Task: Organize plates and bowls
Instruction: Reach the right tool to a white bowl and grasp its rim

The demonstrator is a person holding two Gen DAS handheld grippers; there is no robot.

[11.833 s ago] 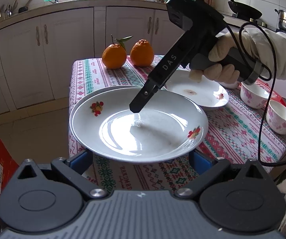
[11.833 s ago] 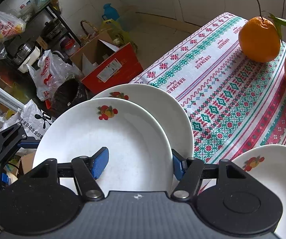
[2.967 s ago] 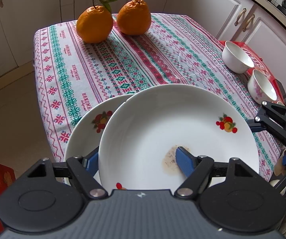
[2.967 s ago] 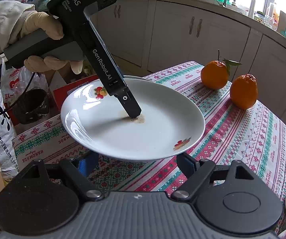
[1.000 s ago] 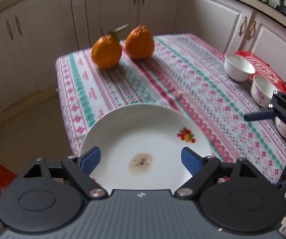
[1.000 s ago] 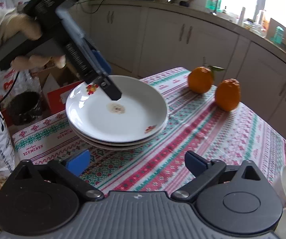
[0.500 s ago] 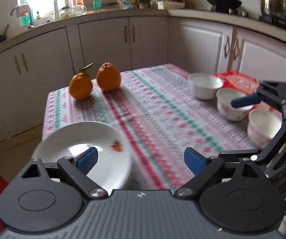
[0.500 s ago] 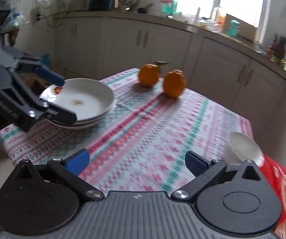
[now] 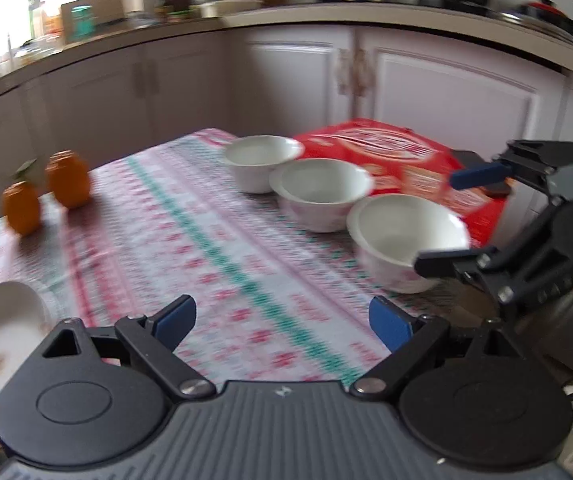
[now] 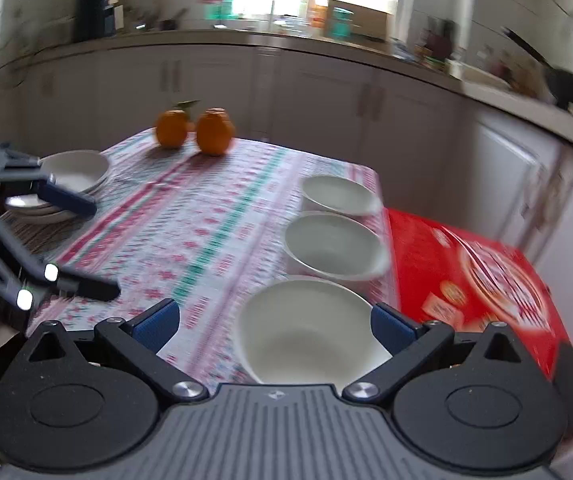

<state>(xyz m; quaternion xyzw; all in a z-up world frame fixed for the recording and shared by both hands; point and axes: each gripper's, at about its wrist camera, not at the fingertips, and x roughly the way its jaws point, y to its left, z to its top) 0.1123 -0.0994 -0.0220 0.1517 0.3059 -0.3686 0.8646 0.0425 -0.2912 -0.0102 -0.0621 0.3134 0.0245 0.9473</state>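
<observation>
Sitting in a row along one edge of the table (image 10: pixel 214 216) are three white bowls, side by side and nearly touching. In the right wrist view the nearest bowl (image 10: pixel 306 332) is lying just ahead of the right gripper (image 10: pixel 274 320), a bit to the side of its right blue pad. The middle bowl (image 10: pixel 336 246) and the far bowl (image 10: pixel 338 196) are sitting farther ahead. All three are standing upright and look bare inside.

The right gripper is hanging low over the table with its jaws spread wide and holding nothing. In the left wrist view it is reaching in from the right, with one finger just over the rim of the nearest bowl (image 9: pixel 406 236).

The left gripper (image 9: pixel 282 320) is hovering over the striped cloth, well to the left of the bowls, with its jaws spread wide too and nothing between them.

A stack of plates (image 10: pixel 66 184) is resting on the far left corner of the table, behind the left gripper's fingers (image 10: pixel 66 200) as the right wrist view shows them.

Two oranges (image 10: pixel 194 128) are sitting at the far end of the table. A red box (image 10: pixel 470 280) is lying just to the right of the bowls. Everything is looking blurry.
</observation>
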